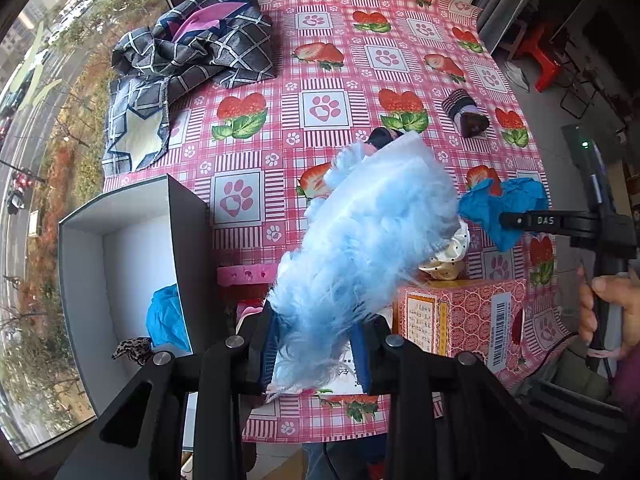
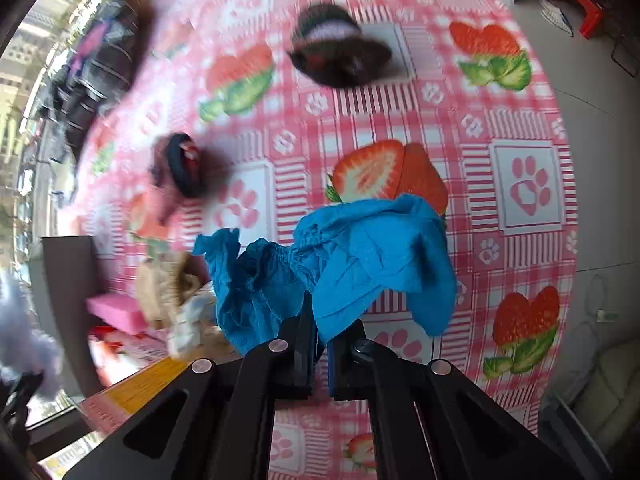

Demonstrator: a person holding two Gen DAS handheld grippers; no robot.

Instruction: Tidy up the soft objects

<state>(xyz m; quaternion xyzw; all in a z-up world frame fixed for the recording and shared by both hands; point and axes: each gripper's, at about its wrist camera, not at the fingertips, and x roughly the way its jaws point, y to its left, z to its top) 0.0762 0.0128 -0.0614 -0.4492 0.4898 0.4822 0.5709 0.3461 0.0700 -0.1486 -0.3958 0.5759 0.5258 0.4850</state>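
Observation:
My left gripper (image 1: 318, 354) is shut on the lower end of a fluffy light-blue plush (image 1: 372, 232), which hangs over the strawberry tablecloth (image 1: 320, 80). Left of it stands an open grey box (image 1: 80, 280) holding a blue cloth (image 1: 166, 316) and a leopard-print scrunchie (image 1: 134, 350). In the blurred right wrist view my right gripper (image 2: 322, 322) is shut on the near edge of a crumpled blue shoe cover (image 2: 360, 256). The left wrist view shows the same cover (image 1: 492, 196) at the right, pinched by the right gripper (image 1: 506, 220), with a hand (image 1: 608, 304) on the handle.
Rolled dark socks (image 1: 466, 112) (image 2: 336, 52) and a black scrunchie (image 2: 182, 164) lie farther out. A dark patterned cloth (image 1: 192, 48) is at the far left. A pink printed carton (image 1: 460, 320), a cream scrunchie (image 1: 452, 252) and a pink sponge (image 2: 116, 312) sit near the front.

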